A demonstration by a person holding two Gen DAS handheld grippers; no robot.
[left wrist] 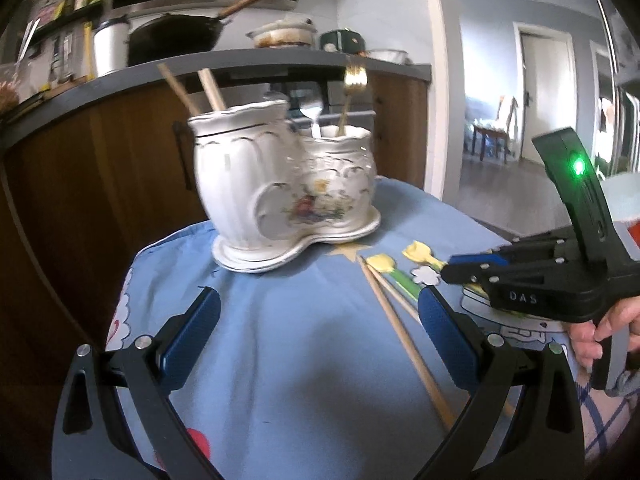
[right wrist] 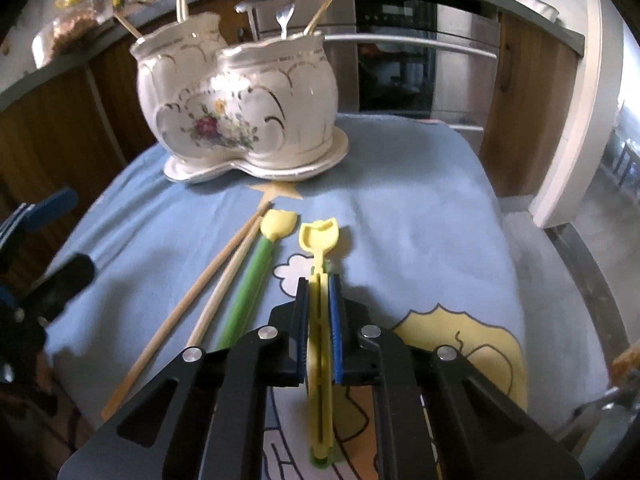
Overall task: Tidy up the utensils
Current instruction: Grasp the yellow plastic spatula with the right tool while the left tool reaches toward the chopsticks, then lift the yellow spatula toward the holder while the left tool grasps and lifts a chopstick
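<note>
Yellow plastic utensil point(right wrist: 318, 300) and green-handled one point(right wrist: 250, 280) lie flat before the white ceramic holder point(right wrist: 240, 108), beside two wooden chopsticks point(right wrist: 192, 304).

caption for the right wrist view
Right gripper shut on a yellow utensil on the blue cloth, facing the ceramic holder.

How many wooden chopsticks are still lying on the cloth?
2. Both wooden chopsticks lie side by side on the blue cloth, left of the green-handled utensil. Two more stand in the ceramic holder.
</note>
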